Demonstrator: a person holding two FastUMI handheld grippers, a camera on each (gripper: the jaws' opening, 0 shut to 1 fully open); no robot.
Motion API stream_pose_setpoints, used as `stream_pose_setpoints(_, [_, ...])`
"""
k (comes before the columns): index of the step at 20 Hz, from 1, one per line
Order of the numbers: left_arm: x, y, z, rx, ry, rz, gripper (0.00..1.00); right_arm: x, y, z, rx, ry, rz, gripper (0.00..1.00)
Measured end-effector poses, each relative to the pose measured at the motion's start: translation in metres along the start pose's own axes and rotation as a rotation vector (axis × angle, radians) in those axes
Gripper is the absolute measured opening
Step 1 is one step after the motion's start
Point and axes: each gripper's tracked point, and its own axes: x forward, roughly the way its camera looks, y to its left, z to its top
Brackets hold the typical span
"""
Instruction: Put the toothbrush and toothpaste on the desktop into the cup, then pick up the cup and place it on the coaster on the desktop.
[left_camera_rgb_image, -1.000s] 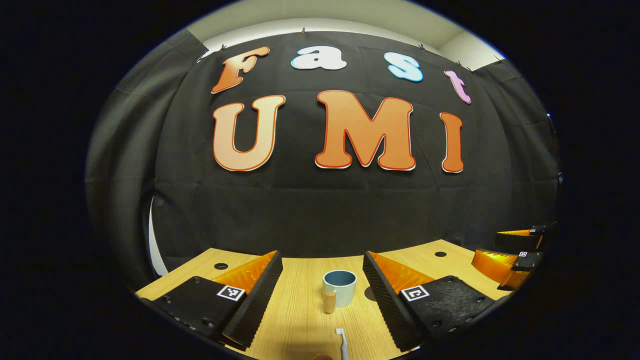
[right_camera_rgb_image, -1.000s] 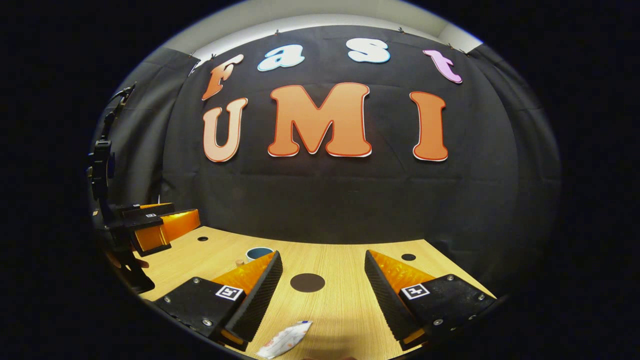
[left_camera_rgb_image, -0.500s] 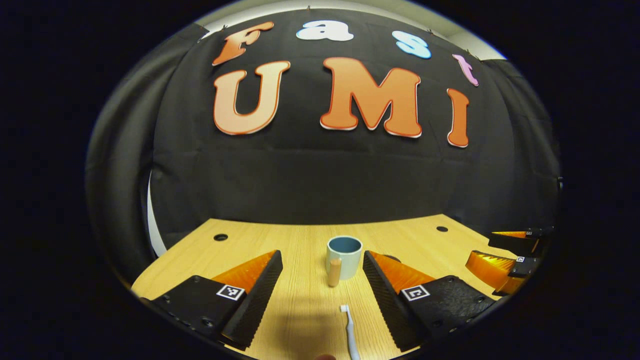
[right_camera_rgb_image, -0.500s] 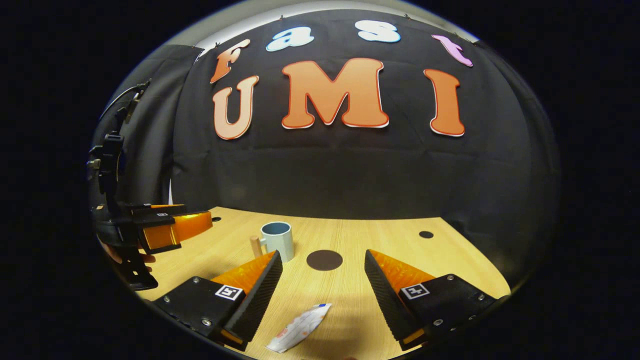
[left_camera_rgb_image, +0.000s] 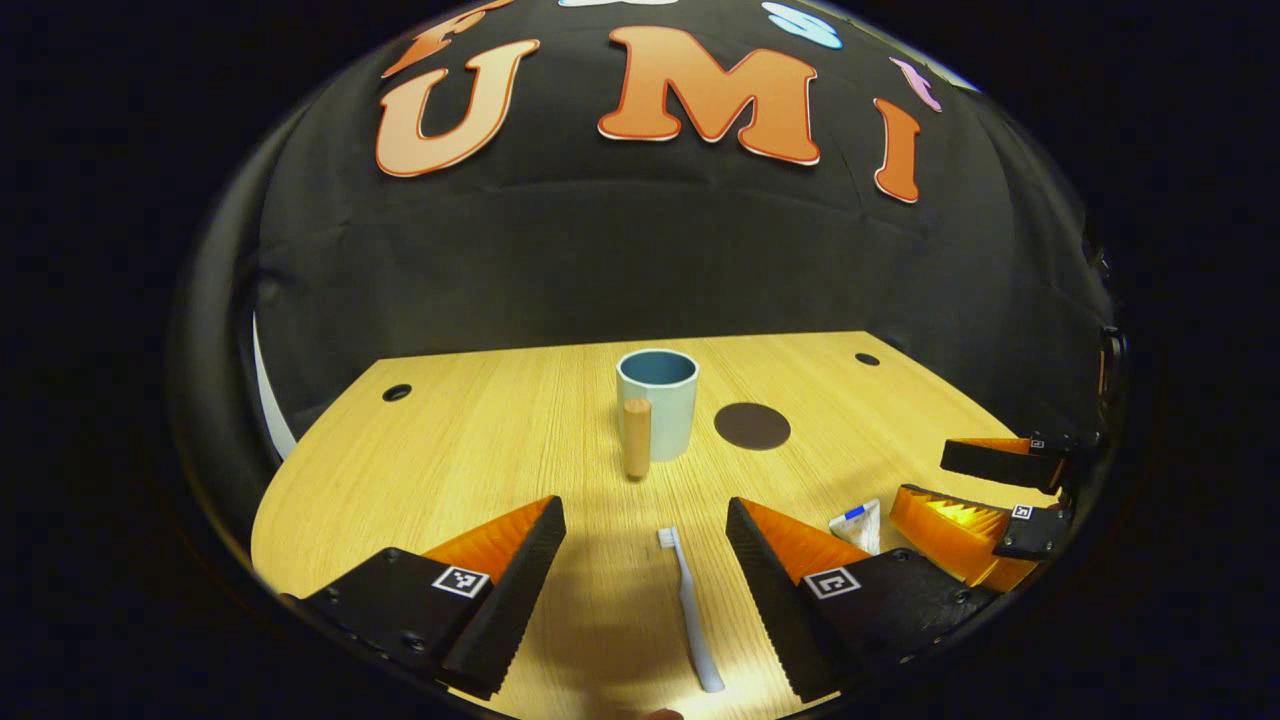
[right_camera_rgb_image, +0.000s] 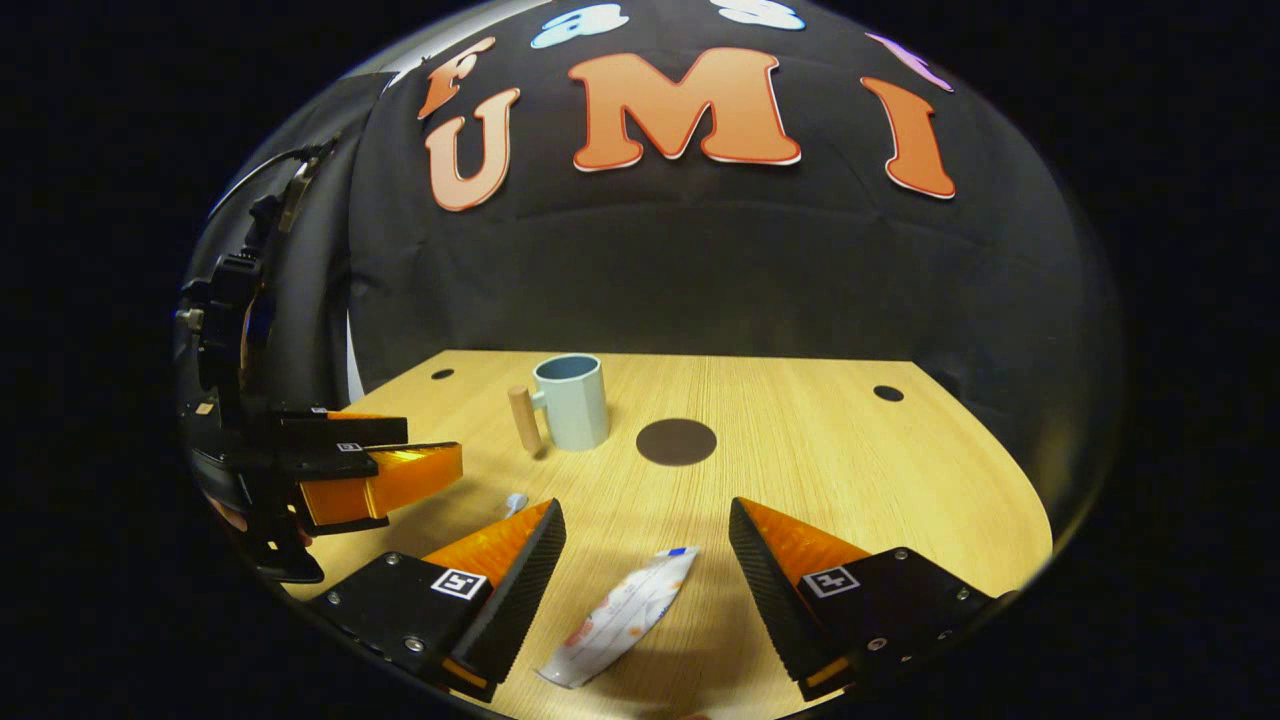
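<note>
Both grippers have tipped downward over the past second, bringing far more of the wooden desktop (left_camera_rgb_image: 480, 440) into sight, with the toothbrush and toothpaste now lying whole between their fingers. In the left gripper view, the left gripper (left_camera_rgb_image: 645, 590) hangs above the desk with its jaws spread wide and nothing between them; the toothbrush (left_camera_rgb_image: 688, 610) lies flat on the wood inside that gap, bristle head toward 12 o'clock. In the right gripper view, the right gripper (right_camera_rgb_image: 645, 590) is likewise released and empty, the toothpaste (right_camera_rgb_image: 620, 618) lying flat on the desk between its fingers, cap end pointing toward 1 o'clock. Farther along the desk, the pale blue cup (left_camera_rgb_image: 657, 402) stands upright with its wooden handle (left_camera_rgb_image: 637, 438) turned toward 6 o'clock in the left gripper view. Just beside the cup, at its 3 o'clock and apart from it, sits the dark round coaster (left_camera_rgb_image: 752, 426), bare.
</note>
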Motion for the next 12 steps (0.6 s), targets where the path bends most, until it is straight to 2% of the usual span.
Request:
stream_pose_setpoints(3, [0.004, -0.001, -0.012, 0.021, 0.044, -0.004, 0.98, 0.007, 0.001, -0.024, -0.011, 0.086, -0.011, 0.98])
stream_pose_setpoints(12, [0.006, -0.013, -0.025, 0.005, 0.171, -0.011, 0.98, 0.011, 0.012, -0.070, -0.067, 0.214, 0.000, 0.95])
